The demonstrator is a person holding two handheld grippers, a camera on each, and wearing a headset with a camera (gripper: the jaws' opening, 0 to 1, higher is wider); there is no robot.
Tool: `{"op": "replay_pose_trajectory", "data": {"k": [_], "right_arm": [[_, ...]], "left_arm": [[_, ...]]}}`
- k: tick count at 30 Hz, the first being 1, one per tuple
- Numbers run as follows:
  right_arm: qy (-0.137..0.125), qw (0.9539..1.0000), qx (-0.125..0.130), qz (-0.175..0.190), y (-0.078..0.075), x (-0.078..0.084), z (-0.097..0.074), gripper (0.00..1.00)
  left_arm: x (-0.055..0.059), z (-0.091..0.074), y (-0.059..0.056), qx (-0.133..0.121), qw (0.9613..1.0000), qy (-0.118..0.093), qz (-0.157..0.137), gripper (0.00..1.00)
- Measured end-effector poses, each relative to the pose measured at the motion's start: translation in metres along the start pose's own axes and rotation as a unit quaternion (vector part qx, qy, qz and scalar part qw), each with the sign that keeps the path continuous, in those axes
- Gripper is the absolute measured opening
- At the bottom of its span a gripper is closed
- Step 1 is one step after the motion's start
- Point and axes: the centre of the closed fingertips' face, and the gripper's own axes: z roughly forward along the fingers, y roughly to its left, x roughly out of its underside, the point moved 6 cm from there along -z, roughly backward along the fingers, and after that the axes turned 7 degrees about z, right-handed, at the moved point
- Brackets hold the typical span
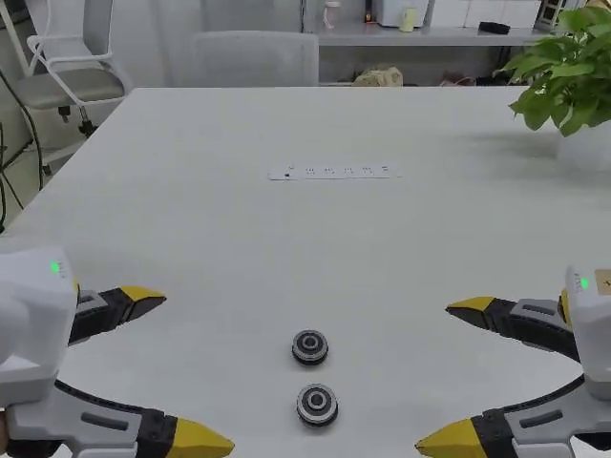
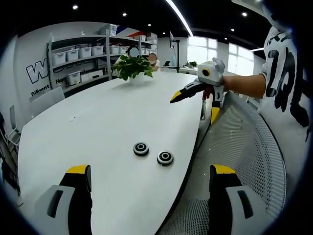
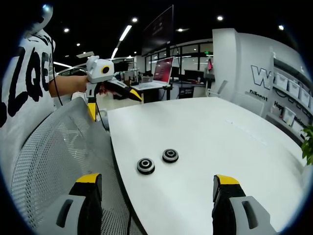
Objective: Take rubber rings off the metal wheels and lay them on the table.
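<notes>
On table [image 1: 286, 239] — two wheels [image 1: 310, 347], rubber rings [image 1: 301, 405] indistinct; left gripper [image 1: 196, 371], right gripper [image 1: 432, 375] cropped.

Pwr strip [image 1: 332, 172] lying flat, mid-view; potted plant [image 1: 563, 67] far R; grey chair [image 1: 253, 57] behind, white chair [image 1: 72, 72] far L.

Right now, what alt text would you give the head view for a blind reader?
Two small black-rimmed metal wheels lie on a white table, the far wheel just beyond the near wheel. The left tool and right tool, both open, flank them without touching. A power strip lies farther back, a leafy plant far right.
</notes>
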Motion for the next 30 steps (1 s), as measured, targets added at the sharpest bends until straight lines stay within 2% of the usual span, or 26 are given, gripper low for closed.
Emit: {"op": "replay_pose_trajectory", "data": {"k": [7,16,21,30], "right_arm": [[0.001,1.0,0.0,0.004,-0.001,0.003,-0.001,0.94],[-0.009,0.9999,0.001,0.004,-0.007,-0.003,0.002,0.92],[-0.002,0.9999,-0.007,0.012,-0.008,-0.003,0.005,0.9],[-0.009,0.9997,-0.019,0.01,-0.008,-0.007,0.01,0.85]], "left_arm": [[-0.001,0.004,-0.001,0.004,1.0,-0.002,0.004,0.99],[-0.001,0.005,0.004,0.003,1.0,0.001,0.006,0.98],[-0.001,0.006,0.006,0.004,1.0,0.002,0.006,0.97],[-0.002,0.009,0.012,0.006,1.0,0.002,0.006,0.96]]}}
